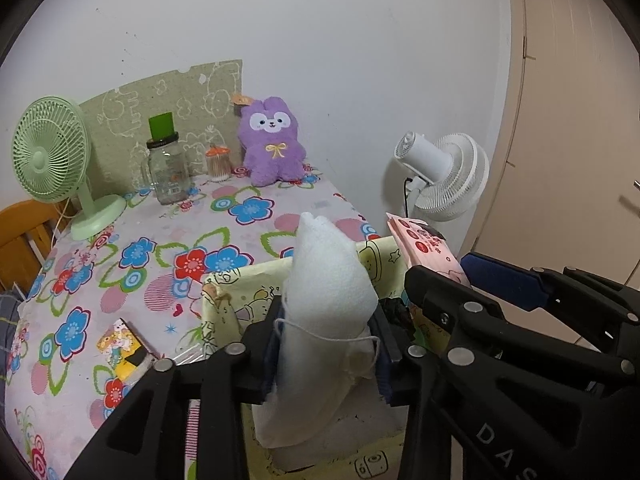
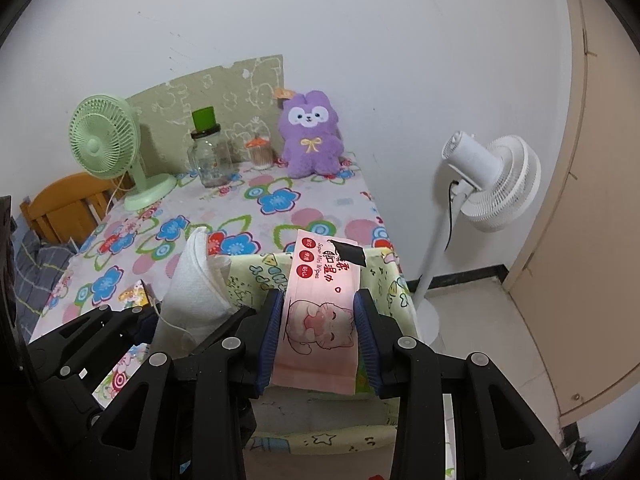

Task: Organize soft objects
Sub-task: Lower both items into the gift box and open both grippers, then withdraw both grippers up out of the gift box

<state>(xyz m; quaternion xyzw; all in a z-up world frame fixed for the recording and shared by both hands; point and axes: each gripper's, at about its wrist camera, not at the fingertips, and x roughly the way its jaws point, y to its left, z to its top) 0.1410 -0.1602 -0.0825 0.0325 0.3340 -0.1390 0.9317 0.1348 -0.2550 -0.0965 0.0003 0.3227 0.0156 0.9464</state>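
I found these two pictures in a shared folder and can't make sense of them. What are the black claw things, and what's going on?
They are hand-held grippers, one in each of a person's hands, each with a fisheye camera looking along its fingers. The left wrist view shows the left gripper with a white face mask between its fingers. The right wrist view shows the right gripper clamping a pink wet-wipes pack. Both hang over a yellow fabric bin on a flowered tablecloth. Behind stand a purple plush, a glass jar and a green fan.

White wall [image 2: 360, 20], beige door [image 2: 580, 200], wooden chair [image 2: 64, 204]
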